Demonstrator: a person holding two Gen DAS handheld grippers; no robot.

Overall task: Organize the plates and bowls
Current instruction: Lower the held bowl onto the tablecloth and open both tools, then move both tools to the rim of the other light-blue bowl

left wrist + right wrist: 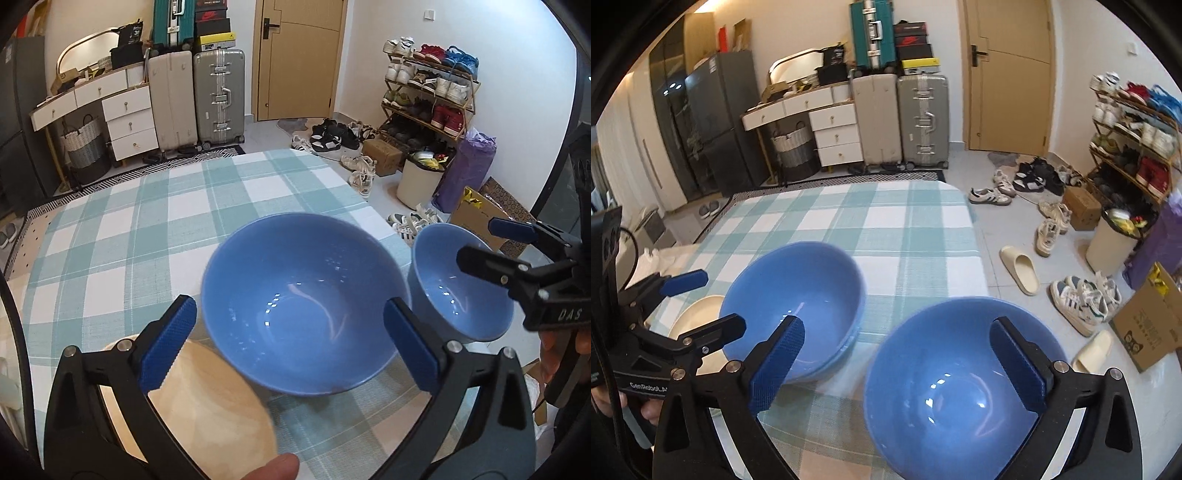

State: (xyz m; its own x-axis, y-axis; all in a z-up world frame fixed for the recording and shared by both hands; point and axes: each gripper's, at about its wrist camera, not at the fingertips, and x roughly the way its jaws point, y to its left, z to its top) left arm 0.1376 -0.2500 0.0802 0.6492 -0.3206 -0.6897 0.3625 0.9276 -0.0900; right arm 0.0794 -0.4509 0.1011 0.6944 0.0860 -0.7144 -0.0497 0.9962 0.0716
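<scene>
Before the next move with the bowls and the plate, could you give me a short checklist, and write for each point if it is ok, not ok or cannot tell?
1. Left tool open, pads not pressing on the left blue bowl: ok.
2. Right tool open, free of the right blue bowl: ok.
3. Both bowls upright on the checked tablecloth: ok.
4. Left bowl is a stack: in the right wrist view a second rim shows under it, so likely two bowls; exact count cannot tell.
5. Right bowl well inside the table edge: not ok, it sits close to the edge.
6. Cream plate free to pick up: cannot tell, the left bowl hides its far edge.
</scene>
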